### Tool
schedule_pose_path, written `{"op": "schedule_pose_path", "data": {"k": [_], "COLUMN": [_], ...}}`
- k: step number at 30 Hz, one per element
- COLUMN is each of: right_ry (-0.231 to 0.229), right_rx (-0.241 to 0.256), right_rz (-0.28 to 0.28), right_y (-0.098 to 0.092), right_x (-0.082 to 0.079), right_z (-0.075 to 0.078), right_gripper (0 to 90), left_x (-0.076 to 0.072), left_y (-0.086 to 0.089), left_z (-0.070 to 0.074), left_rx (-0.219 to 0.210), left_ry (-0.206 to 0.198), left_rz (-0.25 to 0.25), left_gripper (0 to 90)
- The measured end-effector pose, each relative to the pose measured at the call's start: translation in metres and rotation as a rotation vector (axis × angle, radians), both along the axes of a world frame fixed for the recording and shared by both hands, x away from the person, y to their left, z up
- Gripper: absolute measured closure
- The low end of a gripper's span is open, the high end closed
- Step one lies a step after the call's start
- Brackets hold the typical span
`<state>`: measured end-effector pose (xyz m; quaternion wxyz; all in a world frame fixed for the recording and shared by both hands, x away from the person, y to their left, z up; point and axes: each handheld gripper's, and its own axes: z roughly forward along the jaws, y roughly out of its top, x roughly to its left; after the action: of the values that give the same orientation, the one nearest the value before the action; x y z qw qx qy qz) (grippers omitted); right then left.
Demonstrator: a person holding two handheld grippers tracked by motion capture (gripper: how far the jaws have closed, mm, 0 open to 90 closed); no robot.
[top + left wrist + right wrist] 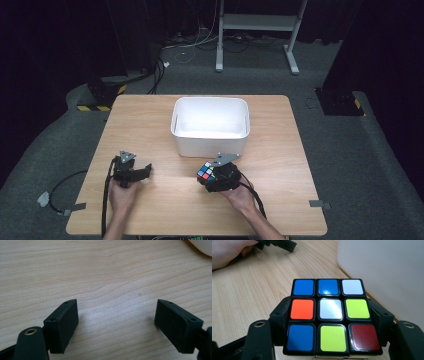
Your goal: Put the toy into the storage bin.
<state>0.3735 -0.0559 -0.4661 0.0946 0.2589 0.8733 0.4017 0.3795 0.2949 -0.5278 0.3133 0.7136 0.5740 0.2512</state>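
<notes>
Squarely, right tongs clamp a glossy puzzle cube beside smooth bin.

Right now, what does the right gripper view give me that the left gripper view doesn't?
Right gripper view: the puzzle cube clamped between its jaws, its top face showing blue, white, orange, yellow and red stickers, plus the person's left hand farther off.

Left gripper view: the left gripper open, with bare wood between its jaws.

Both: the wooden table and part of the white bin; in the left gripper view it is just a corner at top right.
</notes>
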Motion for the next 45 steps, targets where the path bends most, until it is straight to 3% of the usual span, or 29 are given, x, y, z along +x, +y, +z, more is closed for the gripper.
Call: {"op": "schedule_pose_path", "data": {"k": [8, 12, 17, 21, 25, 34, 36, 37, 45], "right_ry": [-0.004, 0.046, 0.058, 0.065, 0.041, 0.038, 0.023, -0.010, -0.005], "right_rx": [0.013, 0.021, 0.056, 0.057, 0.053, 0.071, 0.064, 0.064, 0.082], "right_rz": [0.027, 0.072, 0.094, 0.088, 0.078, 0.096, 0.087, 0.061, 0.026], "right_y": [0.001, 0.000, -0.003, -0.005, -0.008, -0.011, -0.012, -0.014, -0.025], "right_x": [-0.001, 0.000, 0.001, 0.002, 0.001, 0.001, 0.001, -0.002, 0.000], "right_z": [0.003, 0.002, 0.003, 0.006, 0.012, 0.023, 0.025, 0.028, 0.039], "right_gripper": [33.6, 33.6, 33.7, 33.7, 33.7, 33.6, 33.6, 33.6, 33.6], "left_x": [0.000, 0.000, 0.000, 0.000, 0.000, 0.000, 0.000, 0.000, 0.000], "left_y": [0.000, 0.000, 0.000, 0.000, 0.000, 0.000, 0.000, 0.000, 0.000], "left_z": [0.000, 0.000, 0.000, 0.000, 0.000, 0.000, 0.000, 0.000, 0.000], "left_rx": [0.000, 0.001, 0.000, 0.000, -0.003, -0.003, -0.003, -0.001, 0.001], "left_ry": [0.000, 0.001, 0.000, 0.000, -0.001, -0.003, -0.003, -0.002, -0.001], "left_rz": [0.000, 0.000, 0.000, 0.000, -0.002, -0.004, -0.004, -0.005, -0.007], "left_gripper": [19.4, 19.4, 19.4, 19.4, 19.4, 20.1, 20.1, 20.2, 20.3]}}
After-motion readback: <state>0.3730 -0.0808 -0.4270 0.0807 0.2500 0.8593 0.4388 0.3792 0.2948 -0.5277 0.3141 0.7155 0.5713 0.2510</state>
